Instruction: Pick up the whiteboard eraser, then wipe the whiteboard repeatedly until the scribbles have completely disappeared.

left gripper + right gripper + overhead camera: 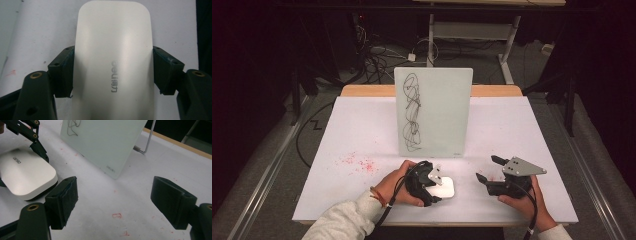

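- The white eraser block (440,187) is seen lying on the counter (362,135) at about 6 o'clock from the upright whiteboard (433,112), near the counter's front edge.
- The left hand-held gripper (432,186) is shown clamped on the eraser block; its jaws are pressed against the block's two long sides, as confirmed in the left gripper view (113,62).
- The right hand-held gripper (491,170) is held with jaws spread apart and nothing between them, at about 3 o'clock from the block and apart from it.
- Progress is judged as early: the block has been grasped but is not yet lifted to the board, and the black scribble (412,112) on the board's left half remains unwiped. Raising the block and wiping are judged to be left.
- Red marks (358,163) are visible on the counter at about 9 o'clock from the block.
- The high view gives the layout of board, block and both hands.
- The left gripper view adds the jaw contact and grey lettering on the block's top.
- The right gripper view (115,202) adds the board's metal stand (146,143) behind it and the dark underside of the block (25,173).
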Demonstrator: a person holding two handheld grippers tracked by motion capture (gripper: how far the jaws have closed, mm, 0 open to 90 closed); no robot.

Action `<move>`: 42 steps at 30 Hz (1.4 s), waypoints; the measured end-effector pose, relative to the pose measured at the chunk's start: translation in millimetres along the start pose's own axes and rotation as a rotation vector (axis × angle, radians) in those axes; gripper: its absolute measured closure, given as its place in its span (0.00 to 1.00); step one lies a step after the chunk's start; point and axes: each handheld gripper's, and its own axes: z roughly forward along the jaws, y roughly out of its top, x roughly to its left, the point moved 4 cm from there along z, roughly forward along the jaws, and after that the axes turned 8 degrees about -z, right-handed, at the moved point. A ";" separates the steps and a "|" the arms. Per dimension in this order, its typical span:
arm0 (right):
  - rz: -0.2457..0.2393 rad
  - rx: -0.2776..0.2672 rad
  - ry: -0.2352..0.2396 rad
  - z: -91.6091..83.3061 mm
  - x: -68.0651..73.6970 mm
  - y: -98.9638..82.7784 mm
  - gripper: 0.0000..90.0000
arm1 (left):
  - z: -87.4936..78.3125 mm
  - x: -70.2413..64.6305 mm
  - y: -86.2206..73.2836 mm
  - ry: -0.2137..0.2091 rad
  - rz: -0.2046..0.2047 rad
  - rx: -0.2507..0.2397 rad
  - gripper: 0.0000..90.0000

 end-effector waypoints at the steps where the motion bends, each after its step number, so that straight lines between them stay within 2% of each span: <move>1: -0.002 -0.003 -0.003 -0.5 -0.1 0.6 0.25 | -2.2 0.0 -0.7 0.019 -0.003 -0.029 0.32; 3: -0.010 -0.009 -0.007 -1.7 -0.3 1.8 0.25 | -6.6 0.5 -3.1 0.026 -0.017 -0.067 0.32; 9: -0.005 -0.017 -0.029 -3.6 -3.9 3.3 0.25 | -23.5 3.8 -9.4 0.096 -0.049 -0.159 0.32; 12: -0.008 -0.023 -0.040 -3.9 -6.9 4.2 0.25 | -29.8 5.3 -12.1 0.113 -0.058 -0.180 0.32; 16: -0.004 -0.039 -0.043 -3.1 -10.7 6.2 0.25 | -35.3 7.4 -15.6 0.137 -0.073 -0.184 0.32; 22: -0.016 -0.035 -0.039 0.9 -10.3 8.1 0.25 | -47.9 9.5 -21.8 0.183 -0.088 -0.200 0.32; 31: -0.024 -0.030 -0.049 1.6 -9.8 8.6 0.25 | -70.8 20.5 -29.8 0.259 -0.145 -0.269 0.32; 35: -0.025 -0.030 -0.048 2.2 -10.2 8.6 0.25 | -76.6 24.1 -31.3 0.283 -0.156 -0.288 0.32; 42: -0.024 -0.028 -0.056 1.5 -9.6 7.8 0.25 | -91.7 40.5 -35.0 0.390 -0.207 -0.334 0.32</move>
